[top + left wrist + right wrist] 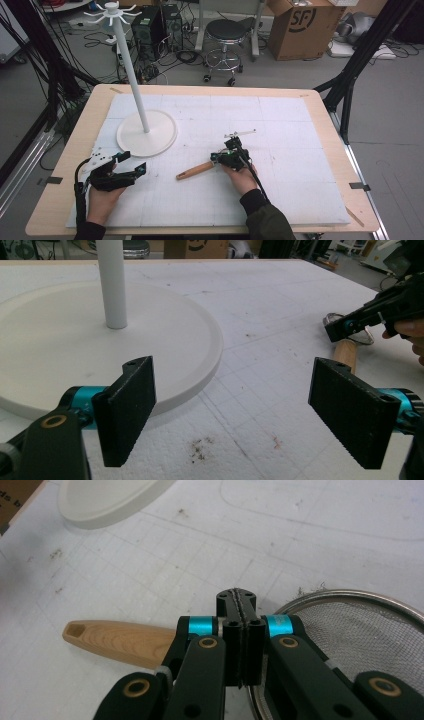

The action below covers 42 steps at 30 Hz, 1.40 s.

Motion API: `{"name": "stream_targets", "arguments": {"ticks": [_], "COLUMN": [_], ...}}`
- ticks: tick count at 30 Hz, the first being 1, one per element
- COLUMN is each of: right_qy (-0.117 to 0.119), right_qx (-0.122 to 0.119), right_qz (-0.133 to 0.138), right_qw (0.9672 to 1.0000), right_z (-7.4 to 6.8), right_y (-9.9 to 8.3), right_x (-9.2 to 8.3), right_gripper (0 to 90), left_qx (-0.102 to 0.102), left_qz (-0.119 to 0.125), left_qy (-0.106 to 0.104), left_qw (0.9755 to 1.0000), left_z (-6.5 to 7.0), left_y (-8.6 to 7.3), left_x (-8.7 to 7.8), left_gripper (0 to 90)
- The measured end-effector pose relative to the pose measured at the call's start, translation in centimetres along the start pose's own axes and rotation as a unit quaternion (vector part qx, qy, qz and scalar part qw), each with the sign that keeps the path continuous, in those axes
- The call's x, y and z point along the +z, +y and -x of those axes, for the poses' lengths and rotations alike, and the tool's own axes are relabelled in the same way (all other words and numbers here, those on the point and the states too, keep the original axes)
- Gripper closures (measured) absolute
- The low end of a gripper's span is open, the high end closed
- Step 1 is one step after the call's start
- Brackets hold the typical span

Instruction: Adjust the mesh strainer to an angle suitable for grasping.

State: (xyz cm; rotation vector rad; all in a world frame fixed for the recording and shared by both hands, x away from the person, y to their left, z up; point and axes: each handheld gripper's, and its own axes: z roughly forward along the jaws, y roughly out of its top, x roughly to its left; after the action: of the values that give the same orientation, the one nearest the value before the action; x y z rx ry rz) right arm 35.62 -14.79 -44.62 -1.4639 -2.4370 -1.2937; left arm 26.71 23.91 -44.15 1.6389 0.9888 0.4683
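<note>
A strainer with a wooden handle (195, 170) lies near the middle of the white foam board (300, 125). My right gripper (216, 160) is shut on the strainer where the handle (120, 640) meets the mesh bowl (360, 625). In the right gripper view the jaws (236, 597) are pressed together with a thin metal line between the pads. In the left gripper view the same gripper (336, 331) sits at the strainer's metal rim (367, 336). My left gripper (134, 162) rests open at the board's front left, with nothing between its fingers (125, 410).
A white stand with a round base (146, 132), a tall pole and hook arms at the top (111, 12) stands at the back left, just beyond my left gripper. Its base (75, 350) lies close ahead of the left jaws. A stool and a cardboard box stand beyond the table.
</note>
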Motion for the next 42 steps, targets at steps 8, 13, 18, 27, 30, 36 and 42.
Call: {"name": "stream_targets", "arguments": {"ticks": [8, 13, 18, 27, 30, 36, 42], "right_qy": [0.064, 0.096, 0.121, 0.131, 0.127, 0.115, 0.108], "right_qx": [-0.008, -0.019, -0.030, -0.047, -0.051, -0.049, -0.039], "right_qz": [-0.004, -0.023, -0.045, -0.062, -0.066, -0.067, -0.064], "right_qw": [0.9979, 0.9949, 0.9912, 0.9883, 0.9884, 0.9899, 0.9913], "right_z": [-2.7, -4.5, -5.8, -6.9, -7.2, -7.1, -6.7], "right_y": [-0.6, -1.2, -1.7, -2.2, -2.4, -2.1, -1.3], "right_x": [-0.3, 0.9, 2.6, 3.5, 3.7, 4.1, 4.6], "right_gripper": [90.0, 90.0, 90.0, 90.0, 90.0, 90.0, 90.0], "left_qx": [0.000, 0.002, 0.001, 0.001, 0.002, 0.002, 0.002], "left_qz": [0.000, -0.002, -0.001, 0.000, -0.001, -0.001, -0.002], "left_qy": [-0.001, -0.002, -0.001, -0.001, -0.002, -0.003, -0.003], "left_qw": [1.0000, 1.0000, 1.0000, 1.0000, 1.0000, 1.0000, 1.0000], "left_z": [0.1, 0.1, 0.1, 0.1, 0.1, 0.1, 0.1], "left_y": [0.0, 0.0, 0.0, 0.0, 0.0, 0.0, 0.0], "left_x": [0.0, 0.1, 0.0, 0.0, 0.0, 0.1, 0.1], "left_gripper": [19.7, 19.7, 19.7, 19.7, 19.8, 19.8, 19.8]}}
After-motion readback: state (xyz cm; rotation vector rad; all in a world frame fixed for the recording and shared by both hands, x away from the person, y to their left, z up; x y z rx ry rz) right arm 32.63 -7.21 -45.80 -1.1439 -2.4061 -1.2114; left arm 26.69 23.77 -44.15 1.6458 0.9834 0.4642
